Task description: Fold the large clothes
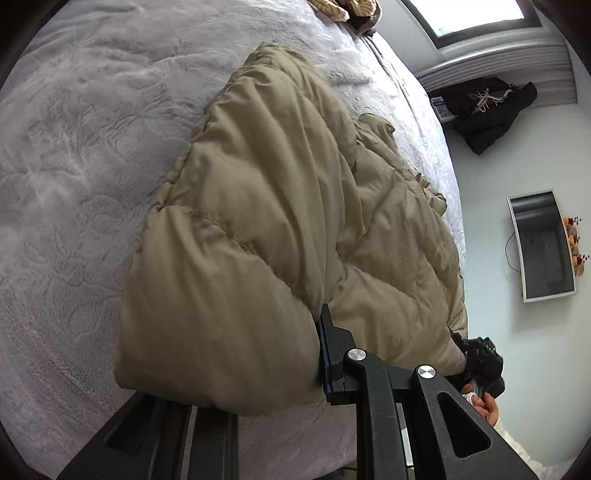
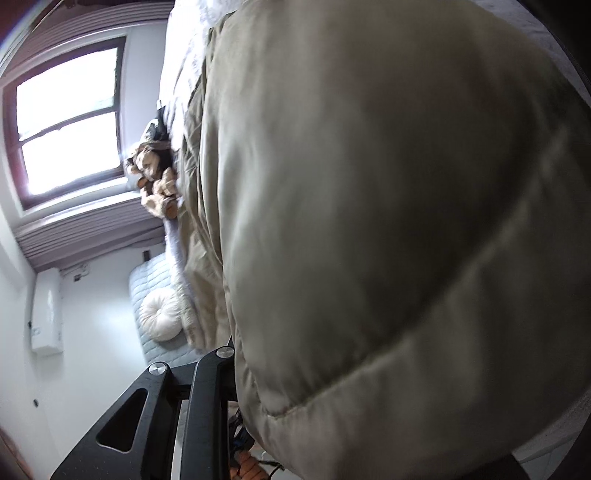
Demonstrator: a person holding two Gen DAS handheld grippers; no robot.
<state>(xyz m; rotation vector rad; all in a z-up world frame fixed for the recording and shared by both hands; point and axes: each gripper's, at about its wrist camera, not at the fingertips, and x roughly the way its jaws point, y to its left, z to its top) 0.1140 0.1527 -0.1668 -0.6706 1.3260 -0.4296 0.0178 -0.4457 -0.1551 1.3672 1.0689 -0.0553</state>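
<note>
A large tan puffer jacket [image 1: 280, 221] lies on a bed with a pale grey fleece cover [image 1: 74, 155], folded over itself along its length. My left gripper [image 1: 317, 365] is shut on the jacket's near edge; one black finger [image 1: 334, 354] shows, the other is under the fabric. My right gripper [image 1: 480, 363] shows at the jacket's right corner, held by a hand. In the right wrist view the jacket [image 2: 388, 221] fills the frame and covers my right gripper's fingertips; only one finger arm [image 2: 210, 398] shows, pressed against the fabric.
A brown patterned garment [image 1: 347, 9] lies at the bed's far end, also in the right wrist view [image 2: 157, 177]. A black garment [image 1: 484, 110] hangs on the wall. A wall screen [image 1: 543, 243], a window [image 2: 70, 118] and a white round cushion [image 2: 160, 314] stand beside the bed.
</note>
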